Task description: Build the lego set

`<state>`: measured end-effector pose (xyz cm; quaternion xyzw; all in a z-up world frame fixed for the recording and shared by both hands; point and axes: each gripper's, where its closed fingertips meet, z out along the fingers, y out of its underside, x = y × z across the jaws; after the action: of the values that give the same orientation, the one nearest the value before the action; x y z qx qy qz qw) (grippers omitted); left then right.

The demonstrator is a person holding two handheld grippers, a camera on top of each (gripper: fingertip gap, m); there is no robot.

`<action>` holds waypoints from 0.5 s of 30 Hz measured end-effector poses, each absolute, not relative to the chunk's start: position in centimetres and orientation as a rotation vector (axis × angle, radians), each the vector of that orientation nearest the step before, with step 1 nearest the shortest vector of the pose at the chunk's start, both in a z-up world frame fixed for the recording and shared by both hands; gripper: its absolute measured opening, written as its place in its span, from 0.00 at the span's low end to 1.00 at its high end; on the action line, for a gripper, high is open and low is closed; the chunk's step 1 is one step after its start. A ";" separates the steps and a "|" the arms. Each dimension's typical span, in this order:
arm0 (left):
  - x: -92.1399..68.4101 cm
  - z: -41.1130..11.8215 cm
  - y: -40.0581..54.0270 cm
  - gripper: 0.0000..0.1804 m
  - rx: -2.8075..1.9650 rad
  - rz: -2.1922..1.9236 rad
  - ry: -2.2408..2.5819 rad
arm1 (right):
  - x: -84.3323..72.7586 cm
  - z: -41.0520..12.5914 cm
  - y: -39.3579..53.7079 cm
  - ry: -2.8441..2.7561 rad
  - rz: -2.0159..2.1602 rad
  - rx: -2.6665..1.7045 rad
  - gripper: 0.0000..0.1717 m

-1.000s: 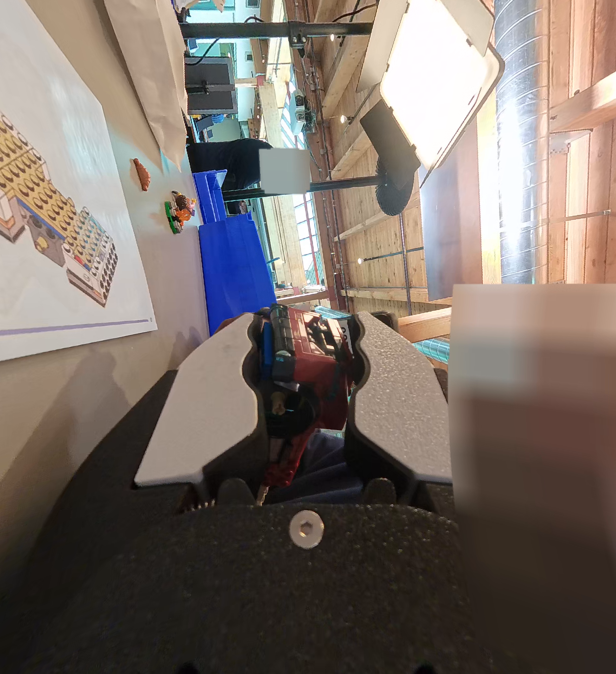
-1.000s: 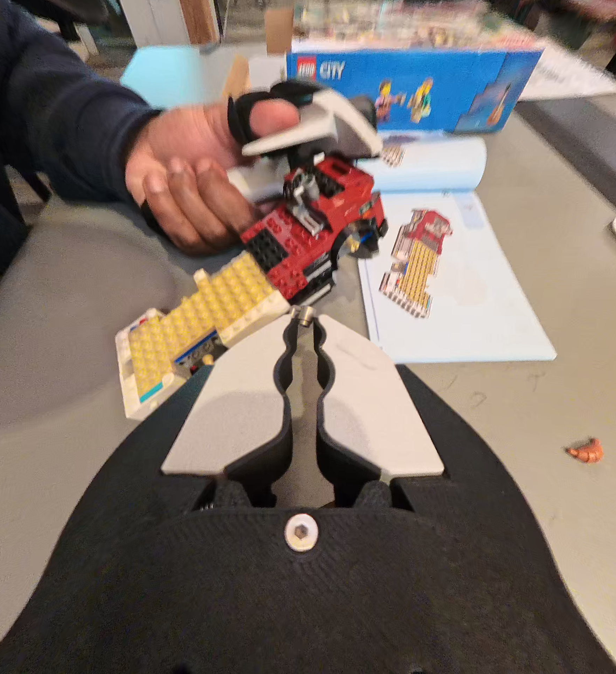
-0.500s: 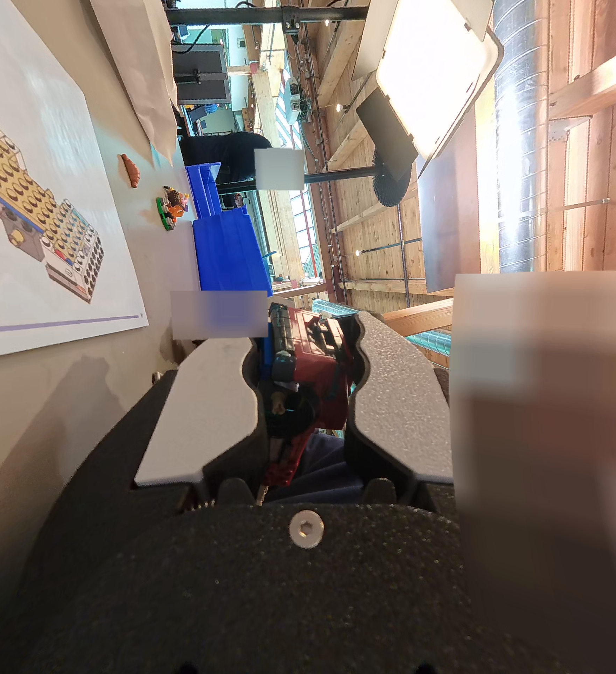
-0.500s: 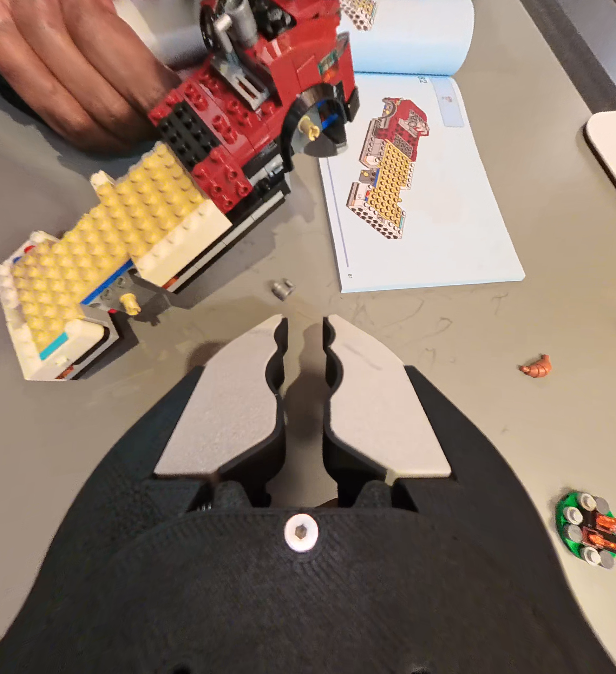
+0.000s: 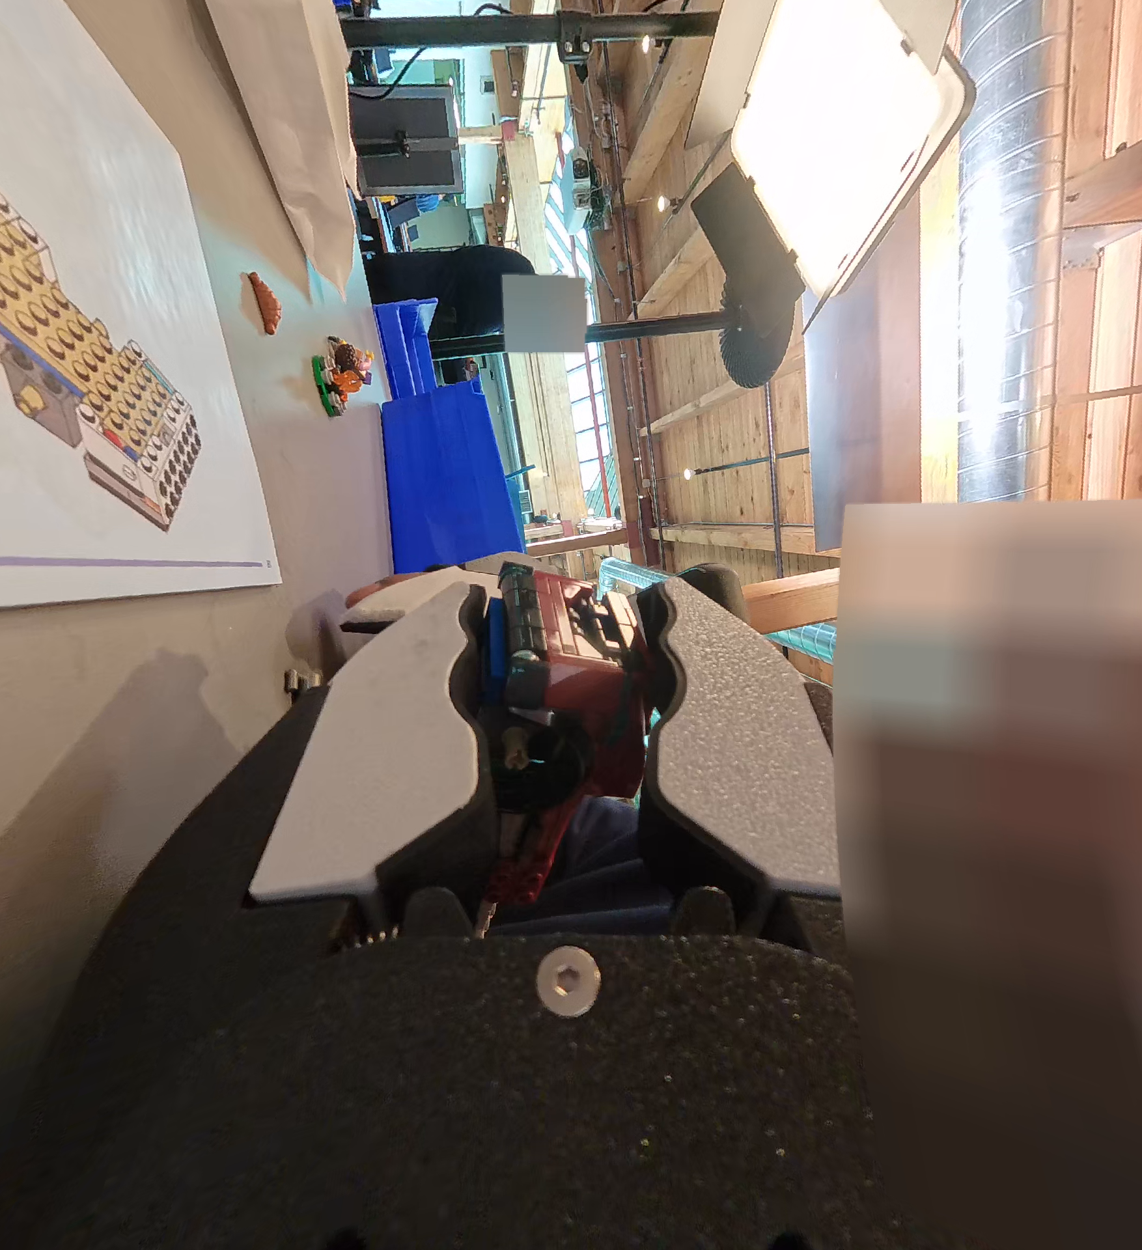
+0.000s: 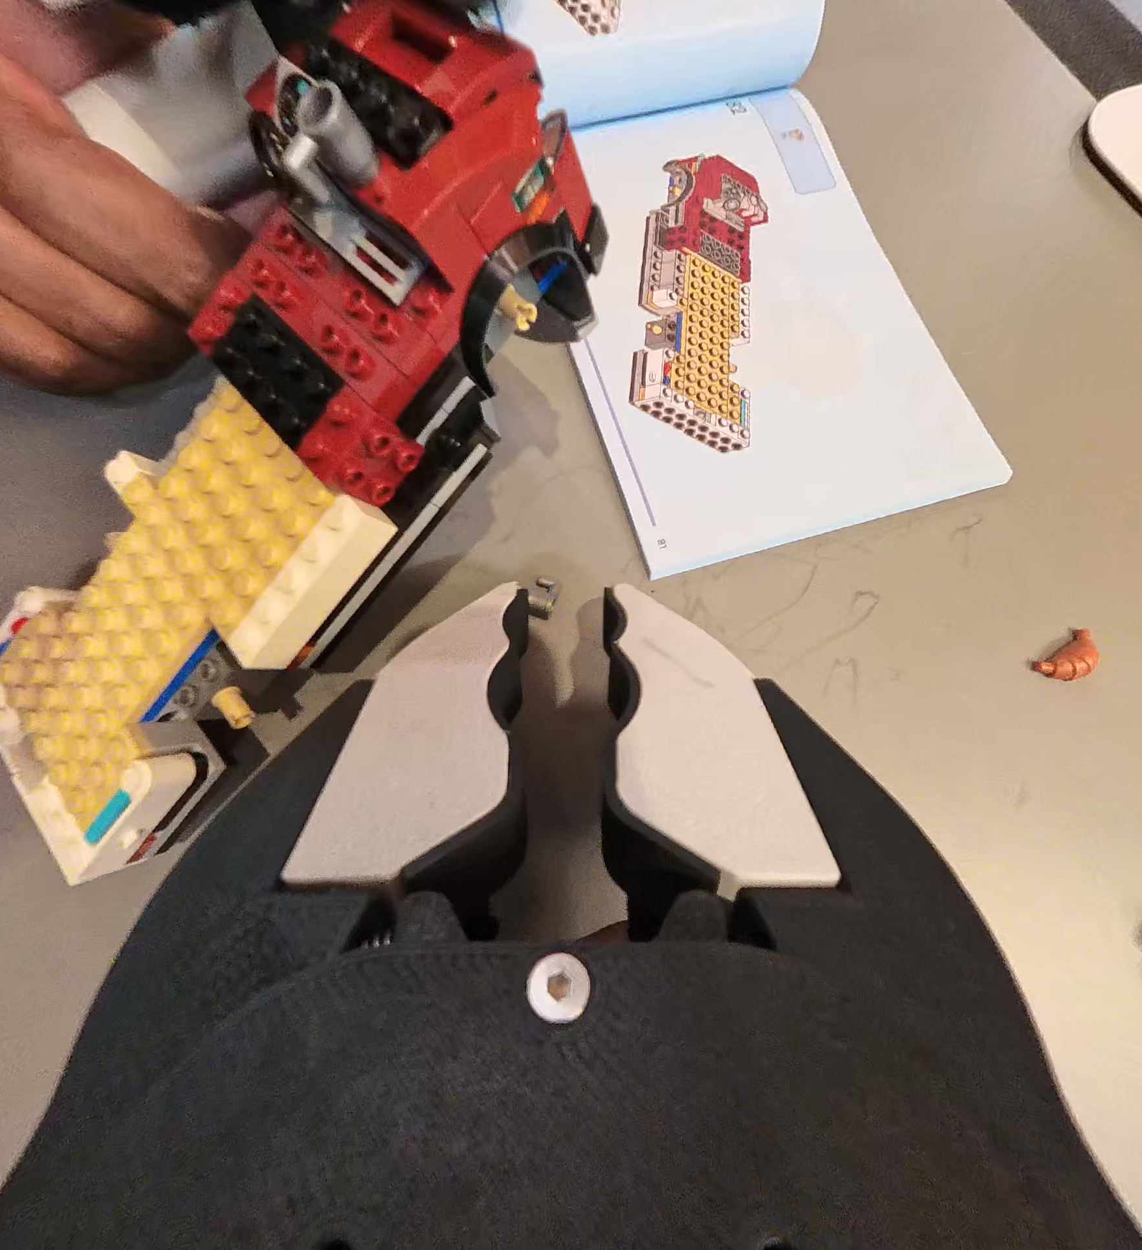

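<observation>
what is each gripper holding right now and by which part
The left gripper grips the red brick truck by its cab end, one finger on each side. The right gripper holds nothing; a small grey piece lies at its open fingers.

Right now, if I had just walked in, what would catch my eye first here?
Probably the red, black and yellow brick-built truck, tilted above the grey table and clamped at its red cab in the left tool. Beside it lies an open instruction booklet. Below, the right tool stands open over a tiny grey piece on the table.
</observation>
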<state>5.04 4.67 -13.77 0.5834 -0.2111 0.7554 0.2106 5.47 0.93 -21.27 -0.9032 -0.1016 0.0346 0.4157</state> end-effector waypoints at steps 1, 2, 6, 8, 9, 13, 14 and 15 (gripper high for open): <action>5.0 -13.7 4.7 0.26 1.620 2.103 -0.589 | 5.4 -21.4 1.1 -0.257 0.087 -2.278 0.13; 5.0 -13.6 4.6 0.26 1.617 2.104 -0.593 | 5.2 -21.6 1.1 -0.261 0.092 -2.288 0.13; 4.8 -13.3 4.7 0.26 1.614 2.116 -0.604 | 5.0 -22.4 1.2 -0.298 0.045 -2.331 0.11; 4.8 -13.3 4.7 0.26 1.615 2.120 -0.612 | 4.8 -22.7 1.1 -0.332 0.020 -2.345 0.06; 4.7 -13.3 4.6 0.26 1.613 2.123 -0.618 | 4.8 -22.7 1.2 -0.338 0.009 -2.344 0.06; 4.8 -13.3 4.5 0.26 1.593 2.138 -0.627 | 5.0 -21.4 1.4 -0.373 0.002 -2.237 0.06; 4.7 -13.2 4.6 0.26 1.588 2.145 -0.628 | 5.2 -20.5 1.5 -0.404 -0.024 -2.169 0.06; 4.7 -13.2 4.6 0.26 1.584 2.151 -0.628 | 5.4 -20.0 1.5 -0.434 -0.036 -2.127 0.06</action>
<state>4.73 4.63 -13.16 0.5659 -0.2243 0.7685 0.1973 5.39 1.47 -20.04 -0.8666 -0.1770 -0.0147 0.4663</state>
